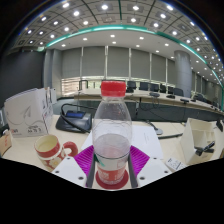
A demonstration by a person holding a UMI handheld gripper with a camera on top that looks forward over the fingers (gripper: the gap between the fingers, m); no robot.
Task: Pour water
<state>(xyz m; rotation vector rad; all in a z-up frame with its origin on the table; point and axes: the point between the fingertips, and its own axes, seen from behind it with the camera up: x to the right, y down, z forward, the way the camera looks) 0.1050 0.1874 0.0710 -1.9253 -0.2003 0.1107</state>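
An upright bottle (112, 135) with a red cap stands gripped between the claw's (112, 168) two pink pads, which press its sides. A cup (49, 151) sits on the surface (165, 145) to its left.

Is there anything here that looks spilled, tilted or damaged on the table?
Nothing stands out. The clear plastic bottle with a red cap stands upright between the jaws of the gripper, cap on. The small red-and-cream mug beside it is upright too. No water shows on the pale table.
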